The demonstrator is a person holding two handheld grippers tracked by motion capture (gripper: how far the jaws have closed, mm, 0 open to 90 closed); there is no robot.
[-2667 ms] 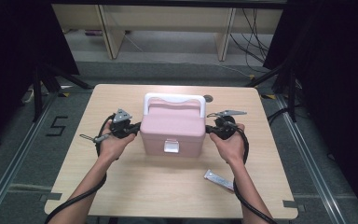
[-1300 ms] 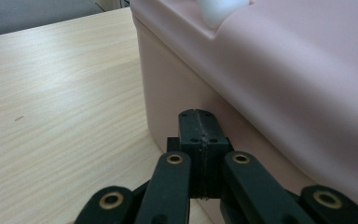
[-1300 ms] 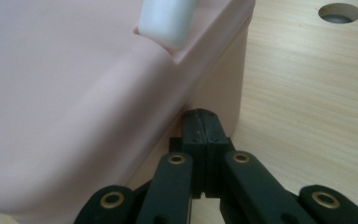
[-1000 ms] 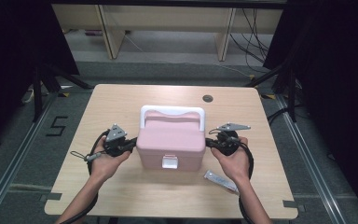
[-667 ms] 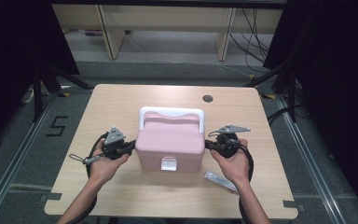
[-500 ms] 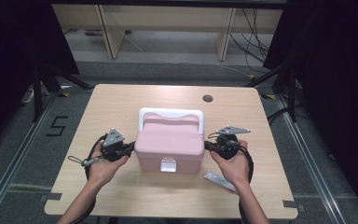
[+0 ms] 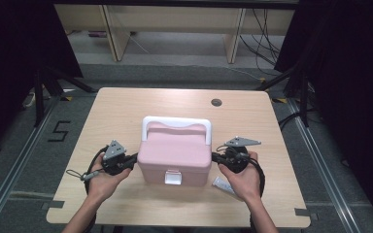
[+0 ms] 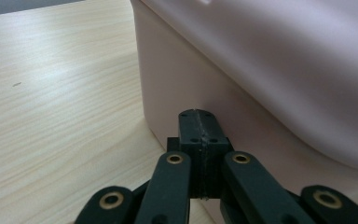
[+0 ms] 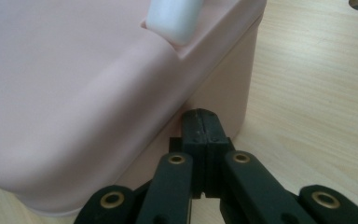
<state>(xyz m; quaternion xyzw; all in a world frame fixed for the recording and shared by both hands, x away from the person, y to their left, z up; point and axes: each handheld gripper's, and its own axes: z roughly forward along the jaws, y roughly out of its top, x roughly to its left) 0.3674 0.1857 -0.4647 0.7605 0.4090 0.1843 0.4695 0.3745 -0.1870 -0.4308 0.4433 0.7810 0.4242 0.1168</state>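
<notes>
High view shows a "5" (image 7: 60, 131) taped on the floor left of the worktop (image 7: 126, 111). Left gripper (image 7: 135, 159) and right gripper (image 7: 214, 156), both jaws closed empty, press a pink box (image 7: 175, 158); a small tube (image 7: 221, 183) lies beside the right hand (image 7: 240, 177).

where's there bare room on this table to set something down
Free: the wooden table behind the pink plastic box up to the round cable hole, and the near-left corner. Crowded: the box's sides, and near right around the small tube.
</notes>
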